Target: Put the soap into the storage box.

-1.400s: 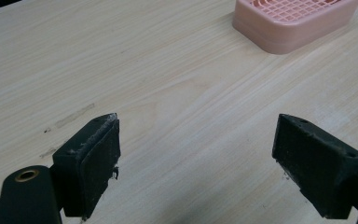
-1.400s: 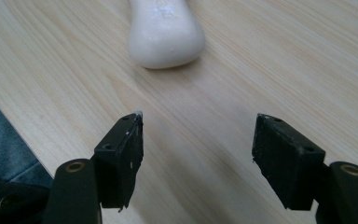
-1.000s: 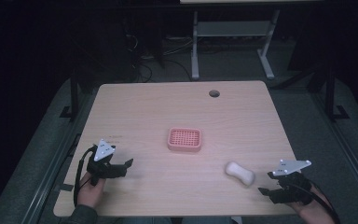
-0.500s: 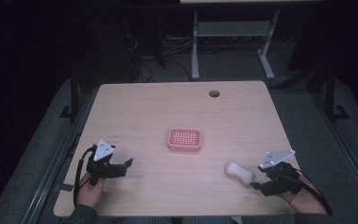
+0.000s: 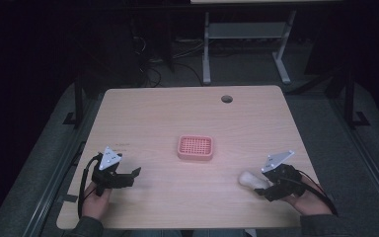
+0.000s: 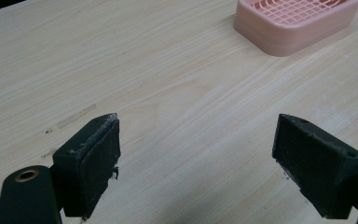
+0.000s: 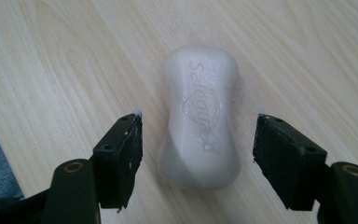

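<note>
A white bar of soap [image 5: 249, 179] [image 7: 200, 116] lies flat on the wooden table [image 5: 187, 113], near its front right. My right gripper [image 5: 262, 187] [image 7: 198, 161] is open, one jaw on each side of the bar's near end, neither touching it. A pink slotted soap dish [image 5: 195, 147] [image 6: 294, 21] sits at the table's middle. At the front left my left gripper [image 5: 128, 177] [image 6: 205, 163] stands open over bare wood, pointing toward the dish.
A round cable hole [image 5: 226, 98] is in the table near its far edge. A white-legged desk frame [image 5: 244, 44] stands on the dark floor behind. Bare wood lies between the dish and both grippers.
My right gripper has moved left up to the soap, and its jaws now stand on either side of the bar. The left gripper, the soap and the dish stayed where they were.
</note>
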